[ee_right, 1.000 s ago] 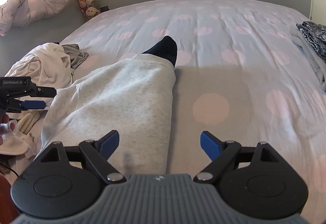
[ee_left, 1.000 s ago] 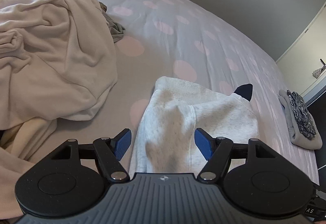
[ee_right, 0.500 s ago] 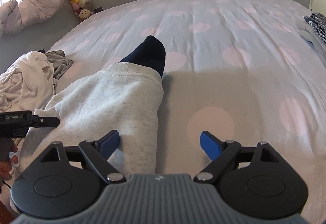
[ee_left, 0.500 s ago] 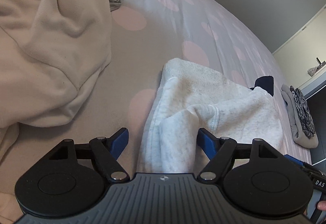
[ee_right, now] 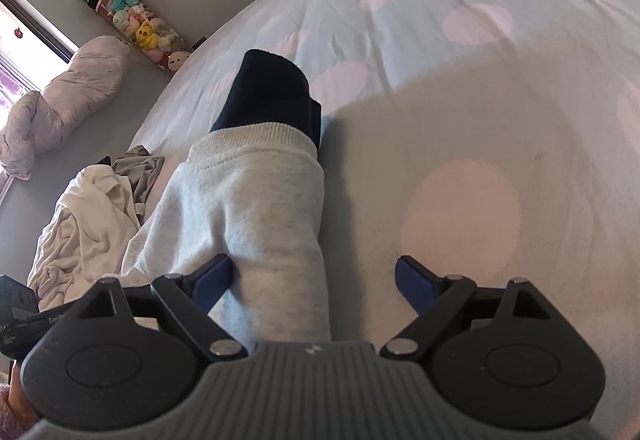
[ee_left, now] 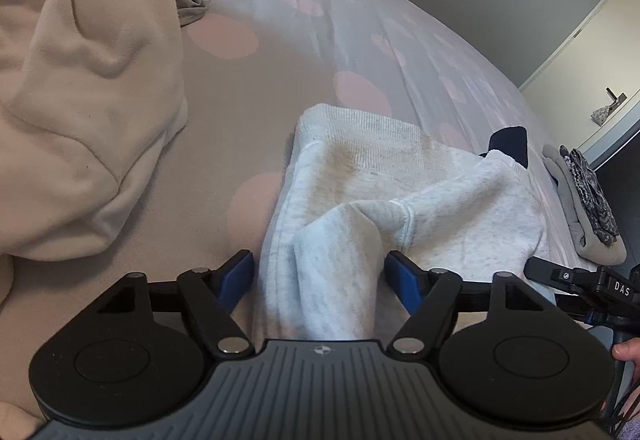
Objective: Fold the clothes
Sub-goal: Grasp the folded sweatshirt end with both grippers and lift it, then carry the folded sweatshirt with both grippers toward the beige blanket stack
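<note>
Both my left gripper (ee_left: 320, 272) and right gripper (ee_right: 314, 280) stand spread wide — gripping nothing — straddling the pale grey fleece sweatshirt (ee_left: 400, 207) lying crumpled on the pink-dotted bedsheet (ee_right: 460, 87).

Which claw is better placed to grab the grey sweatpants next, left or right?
Left, probably. The left claw is open with a bunched fold of the grey sweatpants filling the gap between its fingers. The right claw is also open, but cloth covers only its left half, with bedsheet in the rest.
</note>
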### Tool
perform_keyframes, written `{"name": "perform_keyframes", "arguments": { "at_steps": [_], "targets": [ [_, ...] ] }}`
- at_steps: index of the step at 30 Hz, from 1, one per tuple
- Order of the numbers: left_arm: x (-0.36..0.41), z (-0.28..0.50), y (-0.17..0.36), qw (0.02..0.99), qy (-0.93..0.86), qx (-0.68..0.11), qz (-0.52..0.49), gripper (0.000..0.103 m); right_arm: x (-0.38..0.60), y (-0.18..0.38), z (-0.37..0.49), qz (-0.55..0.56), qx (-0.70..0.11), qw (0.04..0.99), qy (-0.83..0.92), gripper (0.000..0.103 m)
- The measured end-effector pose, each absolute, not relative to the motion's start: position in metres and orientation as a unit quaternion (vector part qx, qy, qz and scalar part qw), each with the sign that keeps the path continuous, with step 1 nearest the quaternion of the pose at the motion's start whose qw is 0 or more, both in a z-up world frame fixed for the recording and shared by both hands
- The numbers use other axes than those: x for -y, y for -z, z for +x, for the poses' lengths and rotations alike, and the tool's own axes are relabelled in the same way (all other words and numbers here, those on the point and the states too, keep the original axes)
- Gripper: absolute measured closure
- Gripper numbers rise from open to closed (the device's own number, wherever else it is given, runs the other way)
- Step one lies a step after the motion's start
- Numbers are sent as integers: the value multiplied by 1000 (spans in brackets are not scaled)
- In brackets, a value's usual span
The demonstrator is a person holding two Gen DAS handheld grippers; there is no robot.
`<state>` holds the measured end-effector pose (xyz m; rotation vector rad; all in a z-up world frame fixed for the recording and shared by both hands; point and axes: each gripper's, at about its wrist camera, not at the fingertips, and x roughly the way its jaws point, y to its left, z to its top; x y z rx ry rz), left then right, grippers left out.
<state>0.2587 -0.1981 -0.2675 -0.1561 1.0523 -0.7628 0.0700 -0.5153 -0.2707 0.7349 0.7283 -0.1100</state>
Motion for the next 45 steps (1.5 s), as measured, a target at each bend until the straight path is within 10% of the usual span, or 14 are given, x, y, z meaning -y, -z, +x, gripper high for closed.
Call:
{"name": "perform_keyframes", "arguments": {
  "at_steps": [7, 11, 15, 45],
  "targets": [
    [200, 258, 267, 780, 374, -495, -87, 67, 521, 277, 61, 380, -347, 856, 38, 15],
    [200, 255, 263, 783, 379, -486, -84, 76, 522, 283, 61, 428, -334, 840, 5, 61],
    [199, 250, 258, 789, 382, -474, -78, 80, 520, 280, 58, 440, -315, 841, -12, 72],
    [329, 161, 172, 778, 496, -376, -91, 86, 629, 131, -78, 367, -232, 900, 41, 78]
  ]
}}
